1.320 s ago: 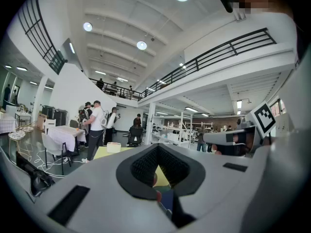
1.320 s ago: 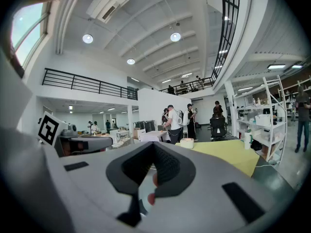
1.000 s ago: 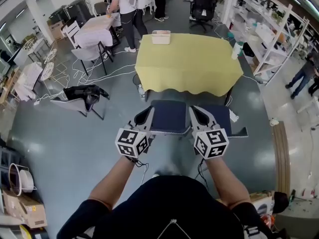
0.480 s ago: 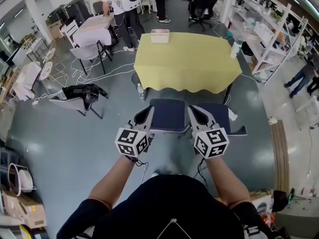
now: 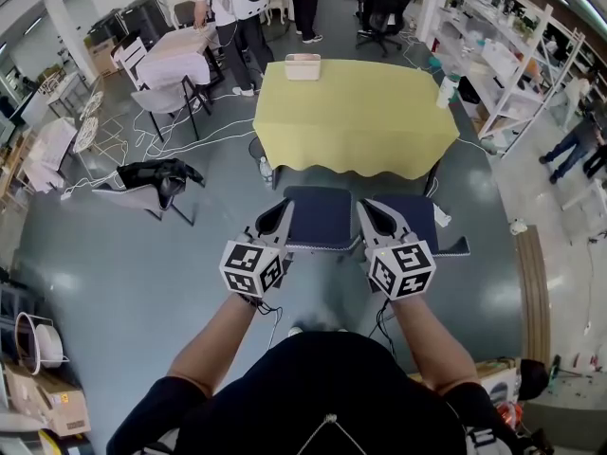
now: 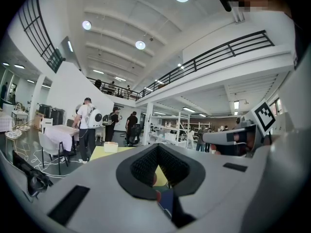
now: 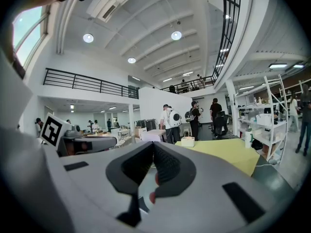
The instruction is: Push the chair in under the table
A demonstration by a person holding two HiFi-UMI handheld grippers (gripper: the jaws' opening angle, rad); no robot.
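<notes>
A chair [image 5: 321, 218] with a dark blue seat stands just in front of the table [image 5: 356, 112], which is covered by a yellow cloth. The chair's grey back edge faces me. My left gripper [image 5: 278, 214] lies at the left end of that back edge, jaws shut. My right gripper [image 5: 372, 211] lies across the back edge near its middle, also shut. In the left gripper view the left gripper [image 6: 158, 166] has its pads together, with a bit of blue chair below them. The right gripper [image 7: 151, 171] in its own view is closed too, the yellow table [image 7: 228, 152] beyond it.
A white box [image 5: 304, 68] and a bottle [image 5: 449, 93] stand on the table. A second chair [image 5: 171, 98] and a black bag [image 5: 156, 180] are at the left, with cables on the floor. White shelves [image 5: 512, 64] line the right. People [image 5: 232, 8] stand behind the table.
Both grippers and the chair keep their places. The people behind the table have shifted a little.
</notes>
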